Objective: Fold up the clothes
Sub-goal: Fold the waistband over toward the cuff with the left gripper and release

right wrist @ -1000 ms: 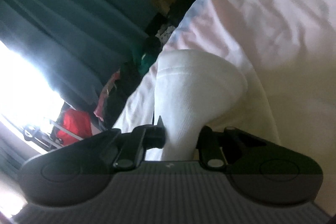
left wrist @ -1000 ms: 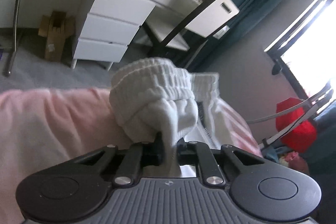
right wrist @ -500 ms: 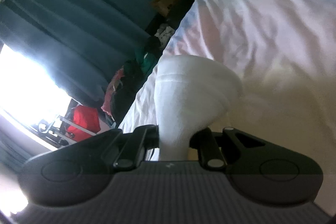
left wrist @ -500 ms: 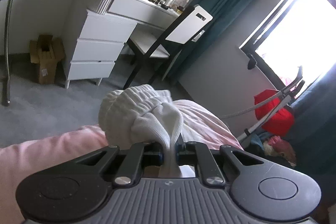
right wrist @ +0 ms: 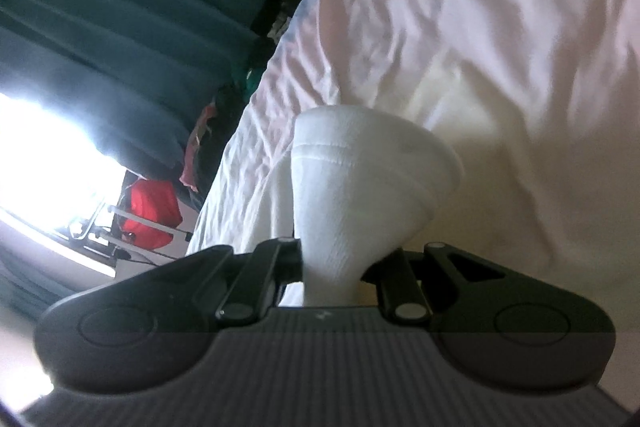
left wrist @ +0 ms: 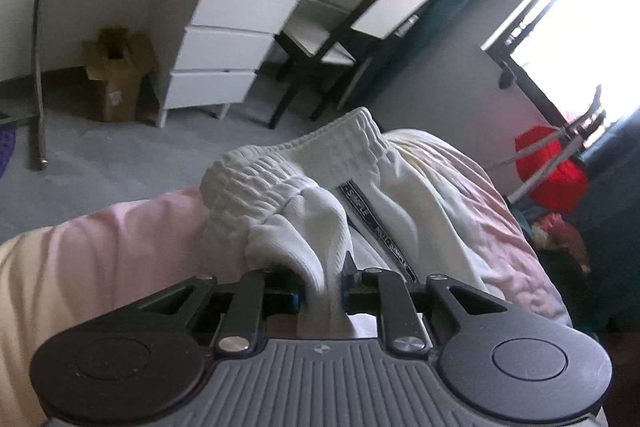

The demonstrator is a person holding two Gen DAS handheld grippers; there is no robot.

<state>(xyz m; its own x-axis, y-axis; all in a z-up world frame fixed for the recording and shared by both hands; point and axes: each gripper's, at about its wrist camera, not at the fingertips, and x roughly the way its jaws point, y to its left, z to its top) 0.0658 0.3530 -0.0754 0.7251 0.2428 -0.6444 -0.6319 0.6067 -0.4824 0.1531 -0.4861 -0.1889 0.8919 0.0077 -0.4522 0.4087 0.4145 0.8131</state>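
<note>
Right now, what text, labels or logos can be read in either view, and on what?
"SIMPLE": repeated along the black tape on the white shorts; the words between are too blurred.
Small emblem on the left hand-held gripper: no letters legible.
Cardboard box label: unreadable.

The left wrist view looks forward along the left gripper (left wrist: pixel 320 291) from low over the pink bedding (left wrist: pixel 100 259), close on the white shorts (left wrist: pixel 316 187) and facing across the room to the white dresser (left wrist: pixel 224 43), chair (left wrist: pixel 360 27) and window (left wrist: pixel 580 19). The right wrist view looks along the right gripper (right wrist: pixel 332 267), rolled steeply to one side and very near a bunched white fabric (right wrist: pixel 360 179), facing over the bedding (right wrist: pixel 480 27) towards the teal curtains (right wrist: pixel 100 7). Both views share the bedding, the curtains, the bright window light and the red bag (left wrist: pixel 552 171) (right wrist: pixel 152 211) beside the bed.
</note>
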